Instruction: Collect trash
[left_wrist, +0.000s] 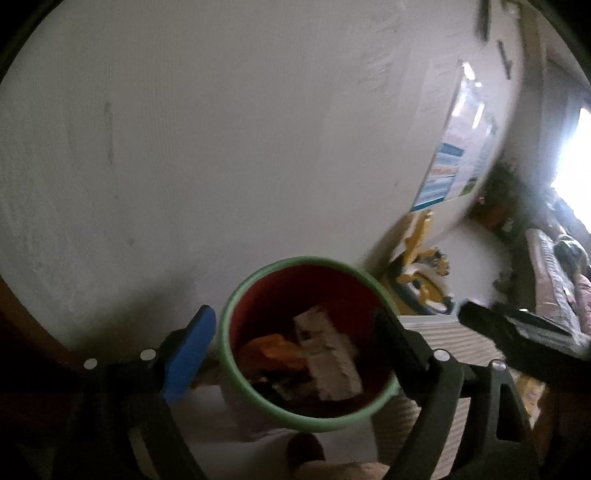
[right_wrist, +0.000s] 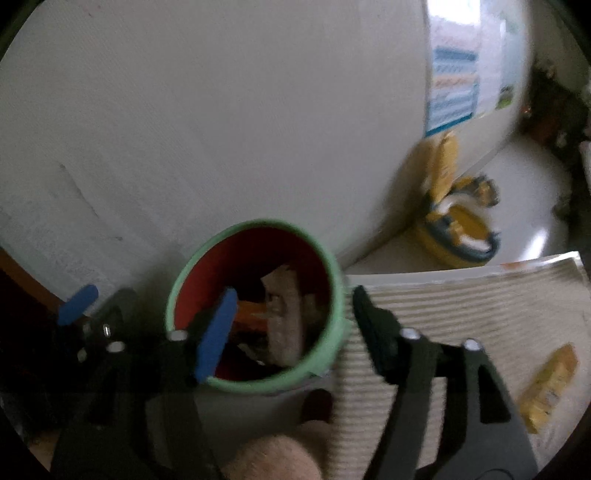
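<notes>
Both claws, left (left_wrist: 291, 343) and right (right_wrist: 288, 328), spread empty over bin (right_wrist: 334, 266); yellow wrapper (right_wrist: 550, 384) near mat's (right_wrist: 480, 295) right edge, best pinched flat.

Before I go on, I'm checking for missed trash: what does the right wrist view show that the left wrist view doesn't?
Only the right wrist view shows a flat yellow wrapper lying on the striped beige mat. Only the left wrist view shows a bright window. Both show the green-rimmed, red-lined bin holding an orange scrap and pale crumpled cardboard, plus a yellow toy on the floor.
</notes>
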